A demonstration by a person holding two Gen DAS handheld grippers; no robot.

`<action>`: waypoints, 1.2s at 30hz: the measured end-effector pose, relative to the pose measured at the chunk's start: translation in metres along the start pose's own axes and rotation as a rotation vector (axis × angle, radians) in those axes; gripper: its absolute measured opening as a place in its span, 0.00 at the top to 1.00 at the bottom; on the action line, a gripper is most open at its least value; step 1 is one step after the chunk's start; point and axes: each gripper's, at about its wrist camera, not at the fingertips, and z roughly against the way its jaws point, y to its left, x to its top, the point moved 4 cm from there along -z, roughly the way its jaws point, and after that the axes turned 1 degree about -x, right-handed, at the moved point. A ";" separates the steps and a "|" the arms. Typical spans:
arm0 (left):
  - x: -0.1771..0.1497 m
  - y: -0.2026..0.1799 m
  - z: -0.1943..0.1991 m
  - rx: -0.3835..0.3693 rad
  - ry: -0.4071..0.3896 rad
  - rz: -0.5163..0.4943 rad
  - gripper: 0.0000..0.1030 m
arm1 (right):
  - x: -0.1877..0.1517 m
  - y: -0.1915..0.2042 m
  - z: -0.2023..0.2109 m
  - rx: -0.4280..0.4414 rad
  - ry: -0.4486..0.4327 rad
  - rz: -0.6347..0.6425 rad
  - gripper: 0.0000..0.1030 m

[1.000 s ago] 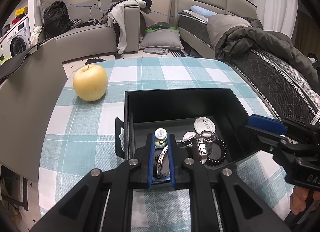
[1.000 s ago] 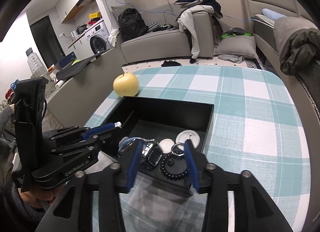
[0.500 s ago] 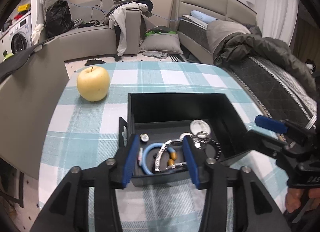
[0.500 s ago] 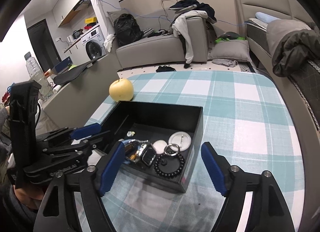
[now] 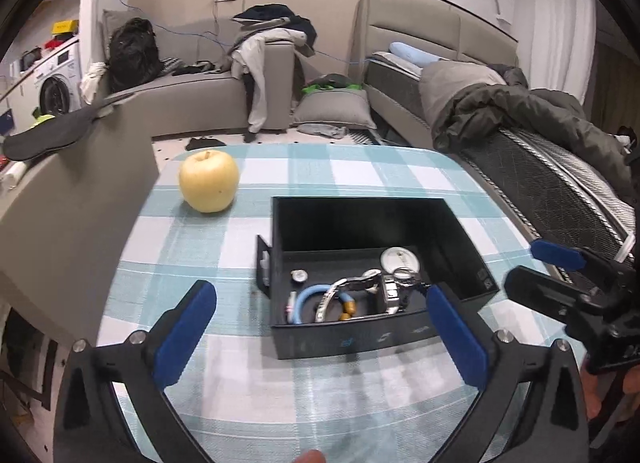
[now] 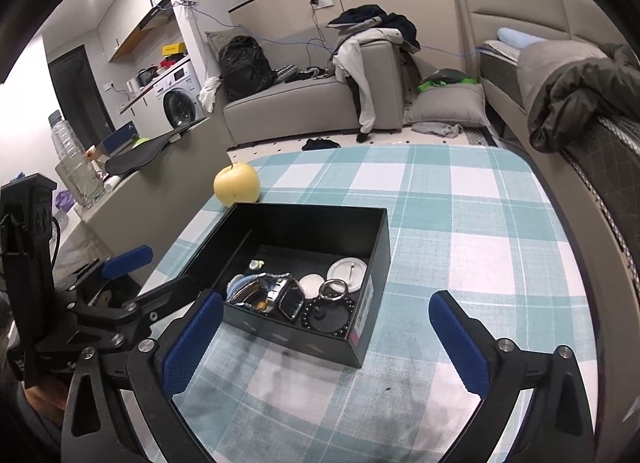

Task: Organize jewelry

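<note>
Jewelry [image 5: 356, 295]: heaped in the near half of a black box [image 5: 360, 337] on a table with a teal and white checked cloth [image 6: 480, 223].
Box contents: a metal-band watch [image 6: 280, 295], a black bead bracelet [image 6: 332, 313], a silver ring [image 6: 334, 287], two white round discs, a blue bangle [image 5: 304, 299], an amber bead and a few small pieces I cannot name. All lie jumbled and touching; the far half is bare.
Left gripper [image 5: 320, 327]: jaws opening, now wide, nothing between the blue pads; the box front shows in the gap but is not touched.
Right gripper [image 6: 324, 347]: jaws opening too, wide and empty, hovering near the box's near corner.
Apple [image 5: 209, 180]: yellow, on the cloth beyond the box, not part of the job.
Risk, tangling: lifting one piece from the heap would likely drag a neighbour along.
Risk, knocking: both tools crowd the same side, so wide jaws could shove the light box or bump each other.
Risk, small pieces: the ring and beads may slip from broad pads.
</note>
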 end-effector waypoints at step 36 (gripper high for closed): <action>0.007 0.001 0.028 0.014 -0.077 -0.004 0.01 | 0.001 0.013 0.020 0.000 -0.078 0.065 0.00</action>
